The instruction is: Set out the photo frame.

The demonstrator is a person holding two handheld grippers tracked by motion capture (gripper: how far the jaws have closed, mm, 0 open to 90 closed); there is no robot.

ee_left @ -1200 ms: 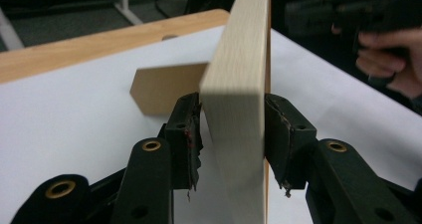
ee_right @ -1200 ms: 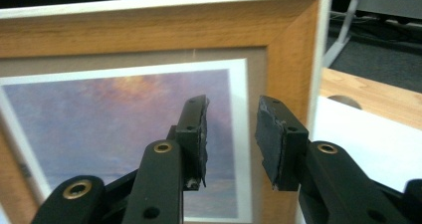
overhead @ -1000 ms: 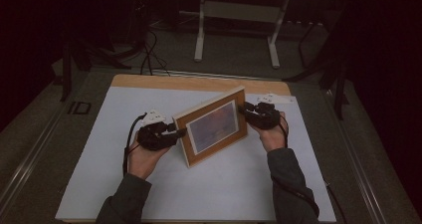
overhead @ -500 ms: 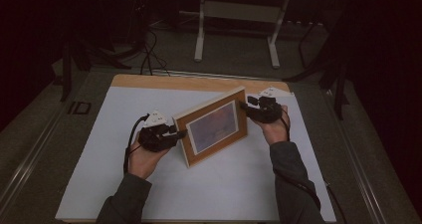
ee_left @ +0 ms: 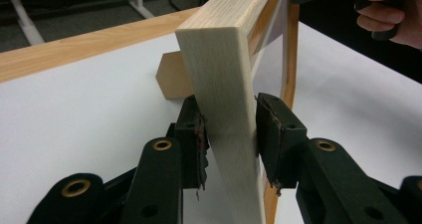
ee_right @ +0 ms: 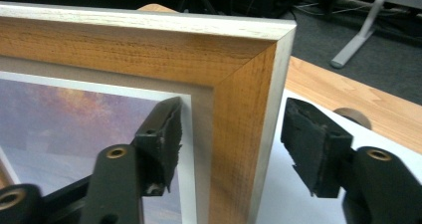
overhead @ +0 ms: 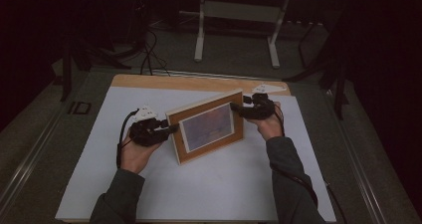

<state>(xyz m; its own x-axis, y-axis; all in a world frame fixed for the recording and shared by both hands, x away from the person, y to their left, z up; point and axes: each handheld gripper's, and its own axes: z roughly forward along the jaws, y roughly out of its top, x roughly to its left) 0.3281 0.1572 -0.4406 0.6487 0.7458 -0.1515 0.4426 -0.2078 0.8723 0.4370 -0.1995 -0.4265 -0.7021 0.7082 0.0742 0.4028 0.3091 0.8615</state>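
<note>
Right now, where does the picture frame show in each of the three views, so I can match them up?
High view: the picture frame stands at the middle of the white table, between both hands.
Left gripper view: its pale side edge rises up the centre, between the left tool jaws.
Right gripper view: its top right corner is centre, inside the open right tool.
Shared landmark: the table's bare wooden strip behind the frame.

This looks like a lab or recording workspace rather than a home. The counter [overhead: 99, 184] is a wooden top covered with a plain white sheet, set on a grey carpeted floor [overhead: 45, 129] in a dim room. Beyond it, black cables [overhead: 147, 55] trail across the floor beside the white metal legs of another desk [overhead: 200, 45].
</note>
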